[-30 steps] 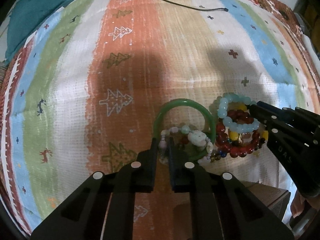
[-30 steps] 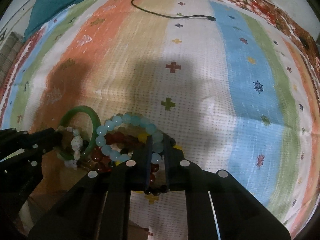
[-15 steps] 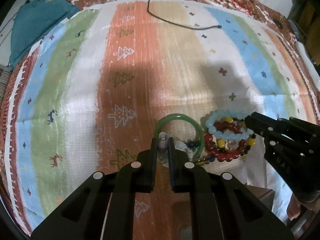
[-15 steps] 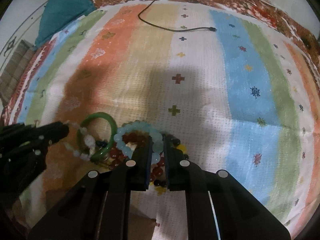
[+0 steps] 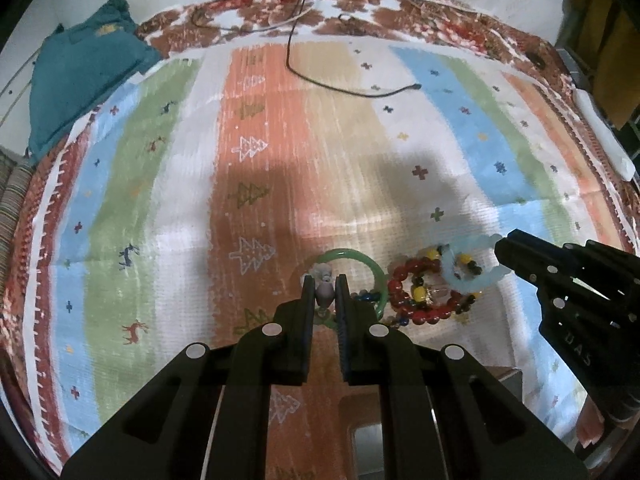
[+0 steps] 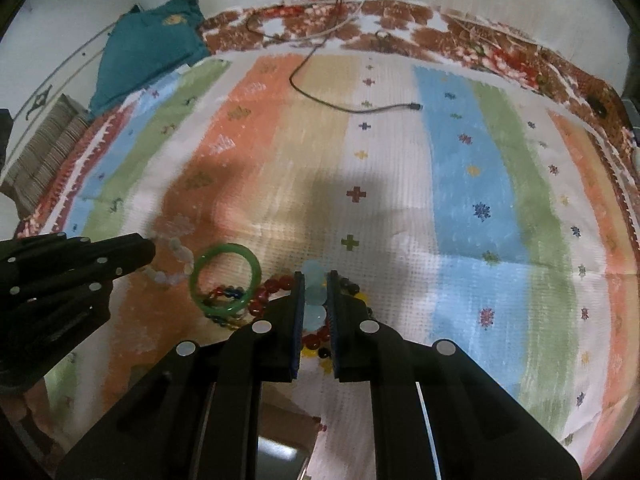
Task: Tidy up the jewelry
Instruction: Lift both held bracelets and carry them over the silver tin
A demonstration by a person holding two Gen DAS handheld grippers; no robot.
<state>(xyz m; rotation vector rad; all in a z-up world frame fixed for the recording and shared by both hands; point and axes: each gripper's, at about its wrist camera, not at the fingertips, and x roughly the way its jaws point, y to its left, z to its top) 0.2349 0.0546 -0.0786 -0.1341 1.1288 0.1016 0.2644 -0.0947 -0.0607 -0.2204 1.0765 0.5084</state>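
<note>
A pile of jewelry lies on a striped cloth. My left gripper is shut on a pale pink-white bead bracelet, lifted off the pile; it hangs from the fingers in the right wrist view. My right gripper is shut on a light blue bead bracelet, which also shows raised in the left wrist view. A green bangle, a red bead bracelet and dark and yellow beads stay on the cloth.
A black cable lies across the far part of the cloth. A teal folded cloth sits at the far left corner. A box edge shows below the grippers, near the front.
Both grippers have risen and pulled back from the pile. The pink-white bracelet came up with the left one and the light blue bracelet with the right one, drawn apart from the rest.
</note>
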